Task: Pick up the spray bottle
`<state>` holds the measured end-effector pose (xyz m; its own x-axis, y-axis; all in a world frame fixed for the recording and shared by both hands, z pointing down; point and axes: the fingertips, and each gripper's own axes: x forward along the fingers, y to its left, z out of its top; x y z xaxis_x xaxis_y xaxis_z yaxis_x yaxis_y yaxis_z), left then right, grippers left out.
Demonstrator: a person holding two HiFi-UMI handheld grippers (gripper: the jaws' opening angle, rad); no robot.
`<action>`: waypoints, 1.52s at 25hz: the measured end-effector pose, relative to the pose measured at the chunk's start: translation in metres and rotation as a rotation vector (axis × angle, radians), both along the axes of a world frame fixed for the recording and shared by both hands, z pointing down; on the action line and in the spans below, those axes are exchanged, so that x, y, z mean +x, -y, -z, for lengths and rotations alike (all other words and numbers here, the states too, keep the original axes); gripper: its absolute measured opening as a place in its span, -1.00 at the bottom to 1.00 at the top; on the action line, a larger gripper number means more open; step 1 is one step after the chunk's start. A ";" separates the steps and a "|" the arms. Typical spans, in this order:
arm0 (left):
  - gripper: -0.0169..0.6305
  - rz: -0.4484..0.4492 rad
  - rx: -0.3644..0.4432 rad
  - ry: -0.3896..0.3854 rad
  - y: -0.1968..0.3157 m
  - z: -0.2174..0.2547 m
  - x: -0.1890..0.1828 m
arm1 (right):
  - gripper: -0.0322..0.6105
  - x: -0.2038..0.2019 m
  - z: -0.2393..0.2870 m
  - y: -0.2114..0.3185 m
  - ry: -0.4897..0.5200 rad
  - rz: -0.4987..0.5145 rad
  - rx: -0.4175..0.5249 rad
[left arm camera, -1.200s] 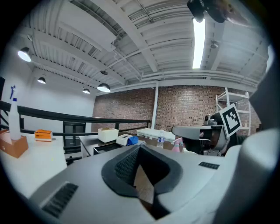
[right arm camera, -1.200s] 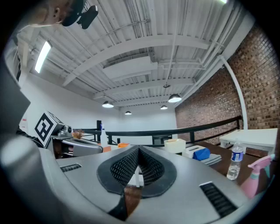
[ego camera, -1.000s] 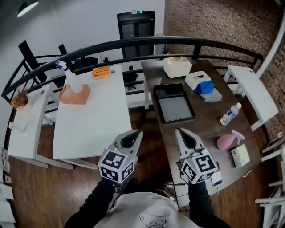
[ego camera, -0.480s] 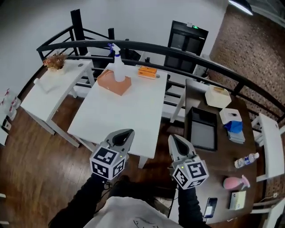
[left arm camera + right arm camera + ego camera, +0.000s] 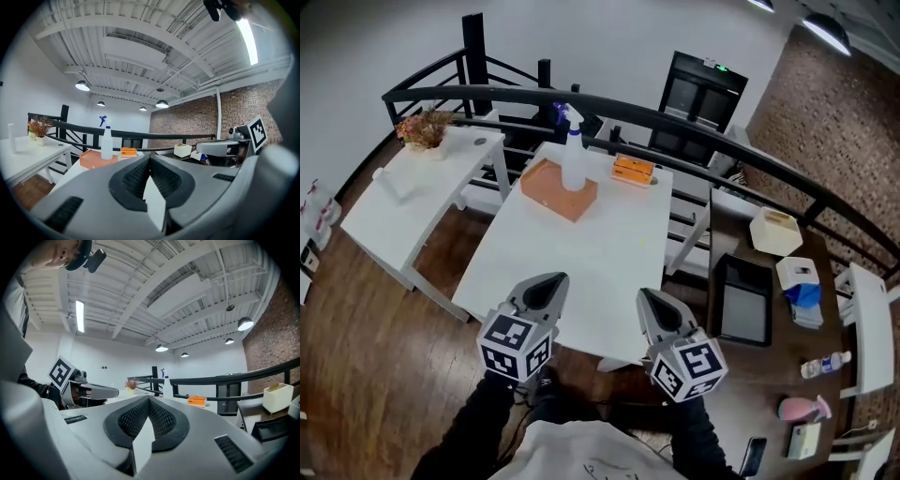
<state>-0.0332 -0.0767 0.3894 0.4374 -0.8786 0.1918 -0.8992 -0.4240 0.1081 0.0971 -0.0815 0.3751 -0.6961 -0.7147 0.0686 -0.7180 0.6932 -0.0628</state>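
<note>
A white spray bottle (image 5: pixel 573 159) with a blue trigger stands upright on an orange tray (image 5: pixel 551 190) at the far end of a white table (image 5: pixel 581 262). In the left gripper view the spray bottle (image 5: pixel 107 144) shows far ahead and to the left; in the right gripper view the bottle (image 5: pixel 165 377) is small and distant. My left gripper (image 5: pixel 551 281) and right gripper (image 5: pixel 649 298) hover side by side over the table's near edge, well short of the bottle. Both are shut with nothing between the jaws, as the left gripper (image 5: pixel 150 157) and right gripper (image 5: pixel 149 399) show in their own views.
An orange box (image 5: pixel 633 170) lies behind the tray. A second white table (image 5: pixel 403 206) with dried flowers (image 5: pixel 422 127) stands left. At right, a brown table (image 5: pixel 769 366) holds a black tray (image 5: pixel 745 314), a white box (image 5: pixel 773 231), a water bottle (image 5: pixel 825 364) and a pink sprayer (image 5: pixel 797 408). A black railing (image 5: pixel 694 127) runs behind.
The view and both grippers have swung left, from between the two tables to facing the white table. The spray bottle now lies ahead, nearer the middle. Both grippers stayed shut.
</note>
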 end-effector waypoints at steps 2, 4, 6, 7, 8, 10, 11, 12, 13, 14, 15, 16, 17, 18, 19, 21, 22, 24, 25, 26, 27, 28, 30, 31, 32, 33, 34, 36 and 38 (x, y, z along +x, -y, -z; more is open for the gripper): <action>-0.94 -0.011 0.003 -0.019 0.036 -0.001 -0.032 | -0.89 -0.033 -0.001 0.034 0.005 -0.023 -0.010; -0.94 -0.035 0.013 -0.033 0.074 -0.006 -0.066 | -0.89 -0.069 -0.001 0.072 0.003 -0.052 -0.004; -0.94 -0.057 0.025 -0.035 0.102 -0.003 -0.096 | -0.89 -0.101 0.006 0.102 0.000 -0.076 0.011; -0.94 -0.063 0.029 -0.034 0.112 0.002 -0.108 | -0.89 -0.115 0.012 0.113 -0.002 -0.084 0.015; -0.94 -0.066 0.029 -0.032 0.122 0.007 -0.120 | -0.89 -0.128 0.017 0.123 -0.004 -0.091 0.014; -0.94 -0.075 0.025 -0.031 0.143 0.014 -0.140 | -0.89 -0.153 0.024 0.147 -0.010 -0.099 0.005; -0.94 -0.083 0.026 -0.031 0.154 0.016 -0.149 | -0.89 -0.165 0.027 0.161 -0.011 -0.105 0.003; -0.94 -0.091 0.030 -0.032 0.166 0.018 -0.157 | -0.89 -0.175 0.028 0.175 -0.011 -0.110 0.002; -0.94 -0.098 0.034 -0.033 0.178 0.020 -0.165 | -0.89 -0.185 0.030 0.190 -0.010 -0.115 0.000; -0.94 -0.104 0.037 -0.035 0.191 0.022 -0.172 | -0.89 -0.193 0.030 0.205 -0.010 -0.121 -0.002; -0.94 -0.109 0.039 -0.036 0.202 0.023 -0.178 | -0.89 -0.201 0.031 0.221 -0.009 -0.127 -0.006; -0.94 -0.111 0.040 -0.037 0.213 0.024 -0.184 | -0.89 -0.208 0.030 0.236 -0.010 -0.134 -0.009; -0.94 -0.110 0.039 -0.036 0.223 0.023 -0.189 | -0.89 -0.215 0.028 0.251 -0.011 -0.138 -0.016; -0.94 -0.104 0.037 -0.035 0.233 0.021 -0.194 | -0.89 -0.221 0.025 0.266 -0.013 -0.140 -0.024; -0.94 -0.095 0.034 -0.037 0.242 0.018 -0.198 | -0.89 -0.228 0.021 0.279 -0.016 -0.141 -0.032; -0.94 -0.081 0.028 -0.050 0.259 0.013 -0.202 | -0.89 -0.238 0.015 0.306 -0.027 -0.139 -0.041; -0.94 -0.077 0.027 -0.055 0.267 0.011 -0.203 | -0.80 -0.244 0.014 0.319 -0.031 -0.134 -0.044; -0.94 -0.067 0.031 -0.051 0.283 0.012 -0.204 | -0.63 -0.253 0.012 0.346 -0.036 -0.122 -0.050; -0.94 -0.060 0.031 -0.048 0.289 0.012 -0.205 | -0.53 -0.257 0.010 0.357 -0.038 -0.117 -0.056; -0.94 -0.054 0.028 -0.047 0.295 0.012 -0.207 | -0.42 -0.261 0.008 0.369 -0.042 -0.114 -0.066; -0.94 -0.048 0.024 -0.047 0.302 0.011 -0.208 | -0.30 -0.263 0.005 0.381 -0.046 -0.111 -0.076; -0.94 -0.044 0.023 -0.044 0.310 0.012 -0.209 | -0.23 -0.266 0.003 0.394 -0.050 -0.108 -0.085; -0.94 -0.037 0.027 -0.037 0.327 0.016 -0.211 | -0.20 -0.271 0.002 0.424 -0.048 -0.104 -0.101; -0.94 -0.034 0.028 -0.036 0.333 0.017 -0.213 | -0.12 -0.274 0.002 0.438 -0.044 -0.106 -0.107; -0.94 -0.032 0.027 -0.036 0.339 0.016 -0.215 | -0.06 -0.277 0.001 0.452 -0.038 -0.111 -0.110; -0.94 -0.030 0.025 -0.034 0.344 0.015 -0.216 | 0.01 -0.281 0.000 0.466 -0.033 -0.120 -0.109; -0.94 -0.028 0.023 -0.032 0.350 0.013 -0.218 | 0.18 -0.284 -0.001 0.480 -0.031 -0.132 -0.106; -0.94 -0.024 0.016 -0.033 0.360 0.006 -0.221 | 0.22 -0.292 -0.005 0.505 -0.039 -0.144 -0.108; -0.94 -0.017 0.004 -0.041 0.369 -0.002 -0.225 | 0.25 -0.303 -0.009 0.523 -0.052 -0.135 -0.112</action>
